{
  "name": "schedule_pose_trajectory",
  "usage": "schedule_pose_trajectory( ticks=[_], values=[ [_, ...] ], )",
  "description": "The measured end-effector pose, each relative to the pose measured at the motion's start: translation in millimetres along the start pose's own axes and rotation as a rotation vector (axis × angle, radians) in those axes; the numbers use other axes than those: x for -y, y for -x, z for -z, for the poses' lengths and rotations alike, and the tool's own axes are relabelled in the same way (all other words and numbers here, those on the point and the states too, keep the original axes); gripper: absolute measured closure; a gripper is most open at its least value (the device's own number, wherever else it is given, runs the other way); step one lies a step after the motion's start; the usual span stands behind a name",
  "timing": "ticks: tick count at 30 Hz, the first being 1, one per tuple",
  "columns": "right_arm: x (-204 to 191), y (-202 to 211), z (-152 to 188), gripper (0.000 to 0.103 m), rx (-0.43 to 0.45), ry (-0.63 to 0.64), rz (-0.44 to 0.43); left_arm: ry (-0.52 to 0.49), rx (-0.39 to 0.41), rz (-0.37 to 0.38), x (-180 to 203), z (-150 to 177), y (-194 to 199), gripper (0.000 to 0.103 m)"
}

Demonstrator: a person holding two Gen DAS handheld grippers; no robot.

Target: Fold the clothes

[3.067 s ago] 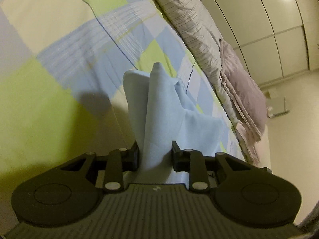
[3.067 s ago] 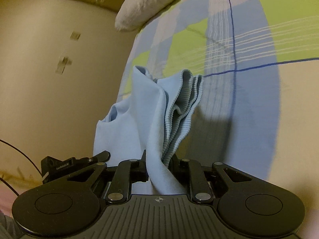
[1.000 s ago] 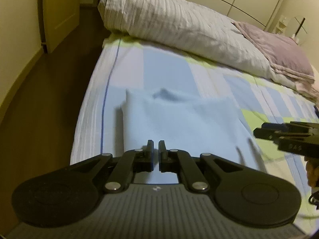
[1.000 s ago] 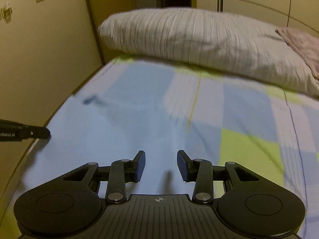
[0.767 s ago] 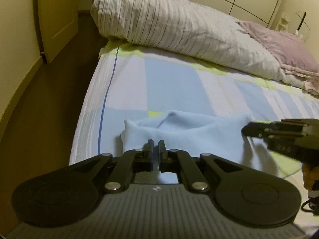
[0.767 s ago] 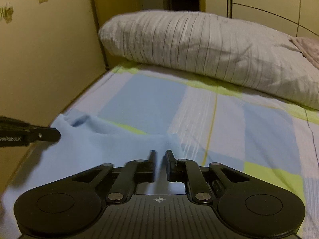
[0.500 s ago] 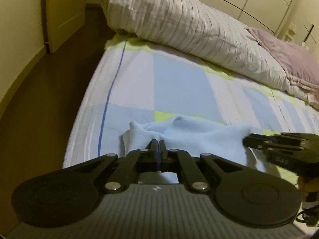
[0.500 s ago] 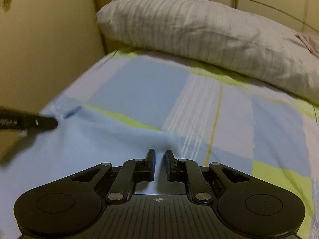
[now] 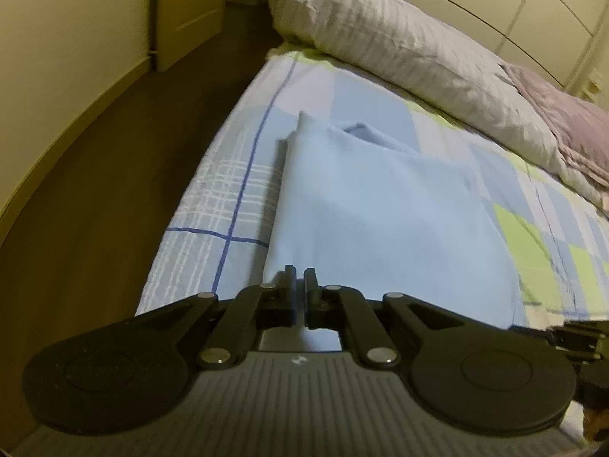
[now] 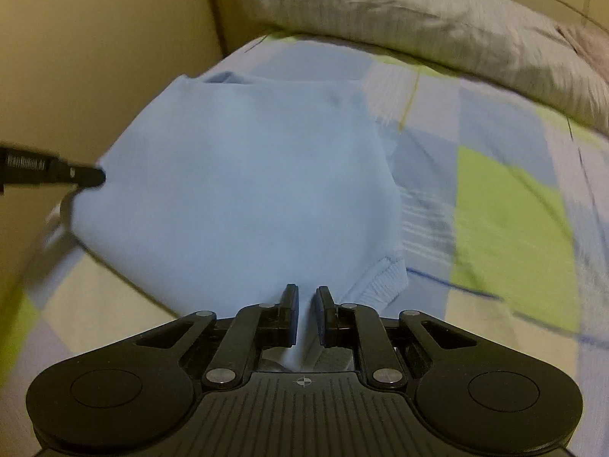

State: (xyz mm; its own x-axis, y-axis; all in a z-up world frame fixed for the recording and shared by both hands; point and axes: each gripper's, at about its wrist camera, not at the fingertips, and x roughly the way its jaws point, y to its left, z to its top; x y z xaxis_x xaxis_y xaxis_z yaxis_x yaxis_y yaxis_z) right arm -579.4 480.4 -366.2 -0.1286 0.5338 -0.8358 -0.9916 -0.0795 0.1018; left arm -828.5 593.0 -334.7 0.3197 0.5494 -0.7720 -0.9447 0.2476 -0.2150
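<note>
A light blue garment [image 9: 380,209] lies spread on the checked bed sheet [image 9: 228,198], running away from me toward the pillows. My left gripper [image 9: 299,278] is shut on its near left edge. In the right wrist view the same garment [image 10: 247,171] fills the middle, and its ribbed hem [image 10: 384,278] curls at the near right. My right gripper [image 10: 306,297] is shut on the near edge, with cloth pinched between the pads. The left gripper [image 10: 87,175] shows at that view's left, at the garment's corner. The right gripper [image 9: 563,337] shows at the left view's lower right.
A striped grey-white duvet [image 9: 399,45] is bunched across the head of the bed, with a mauve blanket [image 9: 571,129] to its right. The mattress edge drops to dark floor [image 9: 133,152] on the left. A cream wall [image 10: 95,38] stands close by.
The right jaws closed onto the garment's edge. Both grippers drew back toward the near side of the bed, and the cloth now stretches out longer in front of them.
</note>
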Motion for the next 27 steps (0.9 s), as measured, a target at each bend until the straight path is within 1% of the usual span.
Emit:
schedule_pose_trajectory(
  ticks=[1,3,4,6,8,9,11,14,17,20,21,22,23,24,25,26,27],
  values=[
    [1.2,7.3,-3.2,0.091,-0.006,-0.017,-0.004,0.008,0.008,-0.01,5.5,0.4,11.0,0.1],
    [5.7,28.1,-2.1,0.091,-0.007,-0.079,-0.033,0.029,0.02,-0.028,17.0,3.9,34.5,0.094],
    [6.6,37.2,0.7,0.09,-0.018,-0.1,-0.044,0.039,0.026,-0.037,22.7,5.7,46.2,0.093],
    [6.4,52.8,8.1,0.09,-0.055,-0.127,-0.06,0.058,0.033,-0.044,39.0,19.9,73.9,0.082],
    [5.1,68.2,17.0,0.089,-0.083,-0.131,-0.073,0.077,0.04,-0.048,55.7,36.0,100.2,0.077],
    [4.3,78.2,22.8,0.089,-0.081,-0.124,-0.081,0.094,0.043,-0.044,63.5,46.4,112.5,0.076],
    [3.1,100.8,35.3,0.089,-0.067,-0.109,-0.099,0.135,0.047,-0.03,79.0,69.6,138.5,0.073],
    [7.4,136.6,57.6,0.089,-0.023,-0.066,-0.11,0.162,0.058,-0.016,105.6,102.6,174.6,0.072],
    [15.6,180.1,81.7,0.089,0.017,-0.037,-0.112,0.133,0.086,-0.028,137.6,126.1,212.0,0.07],
    [27.2,230.6,103.7,0.088,0.048,-0.04,-0.098,0.112,0.109,-0.026,171.1,137.0,254.9,0.066],
    [30.2,248.2,108.6,0.088,0.055,-0.048,-0.094,0.103,0.13,-0.019,182.2,138.0,272.1,0.06],
    [32.9,265.6,112.8,0.088,0.063,-0.055,-0.094,0.094,0.15,-0.015,191.8,138.6,287.8,0.055],
    [34.6,281.2,115.8,0.088,0.072,-0.058,-0.092,0.087,0.17,-0.017,199.3,138.1,301.8,0.047],
    [34.4,295.8,117.1,0.086,0.086,-0.057,-0.09,0.08,0.191,-0.019,206.2,137.1,315.5,0.043],
    [33.5,310.5,117.8,0.068,0.102,-0.053,-0.088,0.074,0.212,-0.022,213.0,136.0,329.2,0.041],
    [32.2,323.9,117.9,0.037,0.12,-0.05,-0.086,0.069,0.228,-0.028,218.2,134.9,341.2,0.038],
    [30.1,336.8,118.1,0.029,0.143,-0.047,-0.081,0.066,0.24,-0.036,222.3,133.7,351.5,0.037]
  ],
)
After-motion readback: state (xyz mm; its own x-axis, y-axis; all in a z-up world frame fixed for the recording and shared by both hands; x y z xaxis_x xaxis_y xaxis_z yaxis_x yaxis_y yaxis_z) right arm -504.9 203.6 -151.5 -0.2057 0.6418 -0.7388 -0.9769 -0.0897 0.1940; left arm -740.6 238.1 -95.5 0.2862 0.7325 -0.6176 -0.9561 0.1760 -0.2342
